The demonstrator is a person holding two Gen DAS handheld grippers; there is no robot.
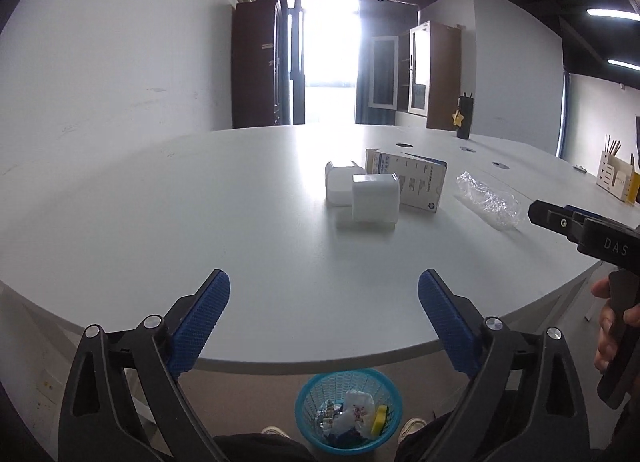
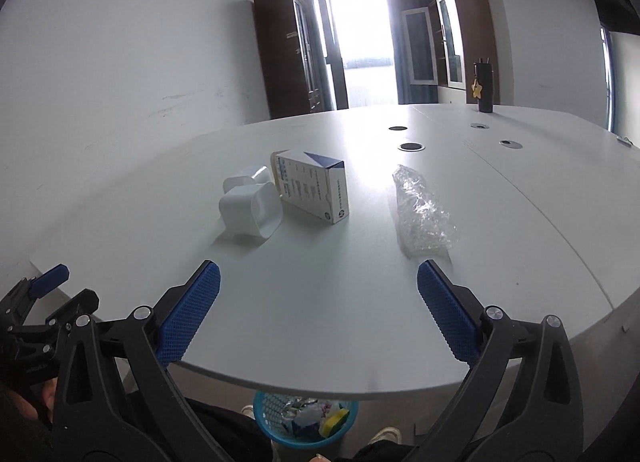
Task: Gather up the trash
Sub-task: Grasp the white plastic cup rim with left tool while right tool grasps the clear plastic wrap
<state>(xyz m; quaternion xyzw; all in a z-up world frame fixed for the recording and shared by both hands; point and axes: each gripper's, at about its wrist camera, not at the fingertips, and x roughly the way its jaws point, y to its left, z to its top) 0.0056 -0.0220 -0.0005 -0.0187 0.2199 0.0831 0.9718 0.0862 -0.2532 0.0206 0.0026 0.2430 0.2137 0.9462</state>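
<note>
On the white table (image 1: 200, 221) (image 2: 320, 302) lie two white plastic cups (image 1: 374, 199) (image 2: 250, 207), a white and blue carton (image 1: 412, 179) (image 2: 316, 187) and a crumpled clear plastic wrap (image 1: 490, 199) (image 2: 422, 215). A blue basket (image 1: 348, 414) (image 2: 306, 420) with trash stands on the floor under the near edge. My left gripper (image 1: 324, 326) is open and empty above the near edge. My right gripper (image 2: 318, 314) is open and empty, just short of the wrap; its body shows in the left wrist view (image 1: 580, 229).
A black bottle with a yellow star (image 1: 465, 117) (image 2: 482, 91) stands far back on the table. Round cable holes (image 2: 412, 147) dot the table. A wooden desk organiser (image 1: 614, 177) sits at the far right. Cabinets and a bright doorway are behind.
</note>
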